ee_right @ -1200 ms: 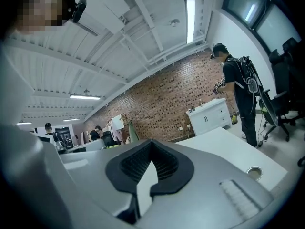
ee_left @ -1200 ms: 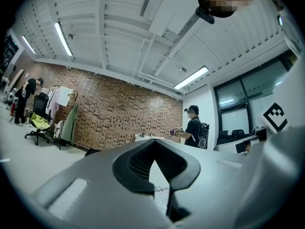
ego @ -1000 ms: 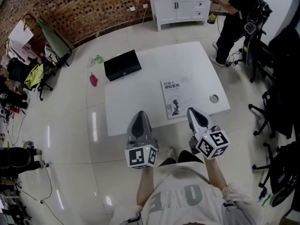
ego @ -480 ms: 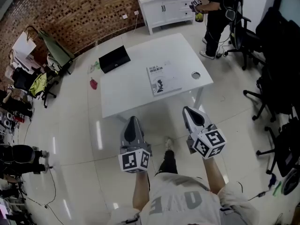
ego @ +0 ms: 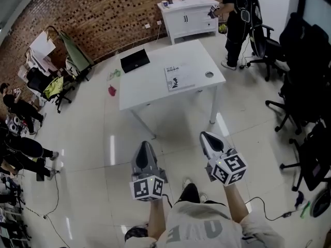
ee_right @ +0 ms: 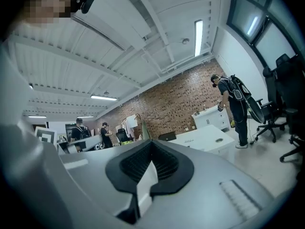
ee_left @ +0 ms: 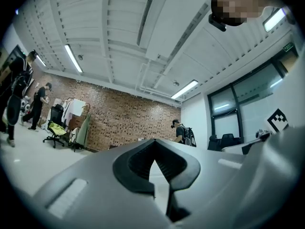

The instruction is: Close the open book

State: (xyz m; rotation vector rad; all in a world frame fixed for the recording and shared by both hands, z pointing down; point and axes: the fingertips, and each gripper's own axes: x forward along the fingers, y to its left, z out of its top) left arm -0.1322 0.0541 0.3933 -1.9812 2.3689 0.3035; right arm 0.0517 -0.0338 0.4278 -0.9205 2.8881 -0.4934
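A book (ego: 179, 77) with a pale cover lies closed and flat on the white table (ego: 155, 89), far ahead of me in the head view. My left gripper (ego: 144, 148) and right gripper (ego: 207, 139) hang side by side over the tiled floor, well short of the table. Both are shut with nothing between the jaws. The left gripper view shows its grey jaws (ee_left: 154, 160) pressed together, pointing into the room. In the right gripper view the right gripper's jaws (ee_right: 151, 151) meet too, with the table (ee_right: 205, 136) in the distance.
A black laptop (ego: 135, 60) and a small round object (ego: 209, 74) sit on the table. A white cabinet (ego: 189, 15) stands by the brick wall, a person (ego: 235, 14) beside it. Office chairs (ego: 302, 102) line the right; people and clutter (ego: 31, 87) fill the left.
The table and book have shrunk and slid up the head view as I backed away. Both grippers came back with me, still shut.
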